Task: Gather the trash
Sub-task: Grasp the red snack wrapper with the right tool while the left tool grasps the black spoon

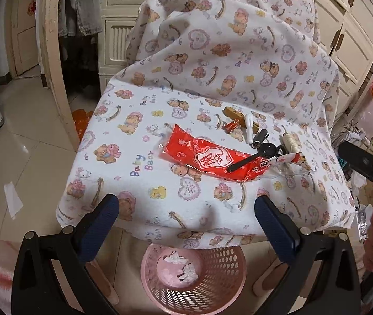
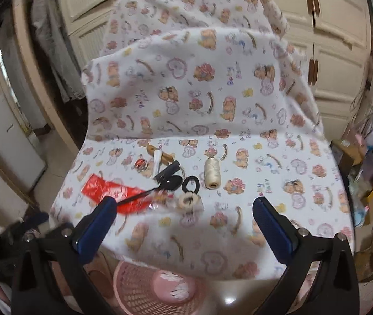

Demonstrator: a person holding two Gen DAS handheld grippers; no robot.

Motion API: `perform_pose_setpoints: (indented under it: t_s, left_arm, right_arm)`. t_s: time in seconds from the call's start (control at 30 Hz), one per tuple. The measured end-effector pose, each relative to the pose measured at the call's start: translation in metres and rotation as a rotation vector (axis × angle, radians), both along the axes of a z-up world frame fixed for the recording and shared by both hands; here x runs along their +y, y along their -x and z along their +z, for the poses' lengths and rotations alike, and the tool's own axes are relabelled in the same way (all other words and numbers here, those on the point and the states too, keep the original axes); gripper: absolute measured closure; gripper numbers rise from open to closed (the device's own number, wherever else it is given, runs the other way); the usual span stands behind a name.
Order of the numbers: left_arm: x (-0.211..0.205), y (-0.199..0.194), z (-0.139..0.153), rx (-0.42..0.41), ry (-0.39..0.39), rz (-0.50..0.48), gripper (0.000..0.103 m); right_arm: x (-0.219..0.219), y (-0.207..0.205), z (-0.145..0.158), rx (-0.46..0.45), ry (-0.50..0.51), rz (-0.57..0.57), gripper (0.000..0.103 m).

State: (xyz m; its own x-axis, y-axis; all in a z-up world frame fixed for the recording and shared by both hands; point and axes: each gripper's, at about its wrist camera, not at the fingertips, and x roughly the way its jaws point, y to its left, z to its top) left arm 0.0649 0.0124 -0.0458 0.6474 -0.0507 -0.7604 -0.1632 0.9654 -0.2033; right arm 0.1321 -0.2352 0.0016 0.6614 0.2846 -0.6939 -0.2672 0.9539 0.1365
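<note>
1. While nothing is gripped, the left gripper (image 1: 186, 207) and right gripper (image 2: 184, 210) are held with fingers spread wide.
2. A red wrapper (image 1: 207, 156) is seen lying on the cloth-covered worktop (image 1: 123, 173).
3. A pink basket (image 1: 220, 283) is seen below the worktop's front edge.

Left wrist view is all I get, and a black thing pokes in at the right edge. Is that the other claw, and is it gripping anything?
Observer: Yes, that is the right gripper. Its own camera shows the jaws wide apart, holding nothing.
Operator: What is the cream thing behind the red wrapper?
Observer: A spool of cream thread, lying on the cloth, not touching the other items.
Operator: Anything beside it that I miss?
Observer: A fluffy beige ring, just in front of a black loop.
</note>
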Motion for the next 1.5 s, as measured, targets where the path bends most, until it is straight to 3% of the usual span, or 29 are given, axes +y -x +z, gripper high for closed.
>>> perform_pose_setpoints:
  t_s: [0.2,0.37,0.43,0.5,0.57,0.63,0.7,0.83,1.07,1.2,1.27,1.33,1.4,1.5]
  left_arm:
    - [-0.003,-0.008,-0.004,0.010,-0.005,0.012,0.001]
    - [-0.007,-0.012,-0.003,0.001,-0.023,0.014,0.001]
    - [-0.007,-0.013,-0.003,0.001,-0.030,0.014,0.001]
    - [-0.007,-0.013,-0.002,-0.001,-0.023,0.013,0.001]
    - [-0.006,-0.012,-0.001,-0.004,-0.012,0.010,0.001]
    - [-0.006,-0.012,0.000,-0.008,-0.011,0.009,0.001]
    - [-0.006,-0.011,0.002,-0.015,-0.013,0.010,0.001]
    - [-0.004,-0.010,0.006,-0.028,-0.011,0.017,0.001]
    - [0.002,-0.005,0.010,-0.051,-0.012,0.042,0.001]
    - [-0.003,-0.002,0.015,-0.064,-0.034,0.009,0.004]
    - [-0.009,-0.002,0.016,-0.057,-0.058,-0.019,0.010]
    - [-0.013,-0.010,0.014,-0.019,-0.019,-0.074,0.027]
    - [-0.019,-0.025,0.013,0.036,0.005,-0.138,0.038]
    - [-0.047,-0.043,0.022,0.034,-0.156,-0.222,0.041]
  right_arm:
    - [-0.001,-0.029,-0.035,0.083,-0.083,-0.071,0.000]
    - [0.005,-0.054,-0.066,0.216,-0.147,-0.118,0.000]
    - [0.008,-0.057,-0.072,0.238,-0.151,-0.112,0.000]
    - [0.012,-0.056,-0.070,0.196,-0.120,-0.104,0.003]
    - [0.015,-0.056,-0.069,0.193,-0.108,-0.066,0.025]
    - [0.015,-0.058,-0.069,0.212,-0.128,-0.035,0.058]
    - [0.014,-0.057,-0.069,0.222,-0.144,-0.017,0.076]
    - [0.016,-0.051,-0.066,0.214,-0.112,0.029,0.091]
    - [0.024,-0.029,-0.056,0.208,-0.065,0.181,0.092]
    - [0.028,-0.020,-0.062,0.245,-0.025,0.232,0.092]
    - [0.025,-0.017,-0.063,0.259,-0.019,0.225,0.092]
    - [0.020,-0.015,-0.061,0.265,-0.020,0.220,0.092]
    - [0.012,-0.011,-0.059,0.261,-0.018,0.212,0.092]
    - [0.005,-0.012,-0.061,0.262,-0.003,0.207,0.092]
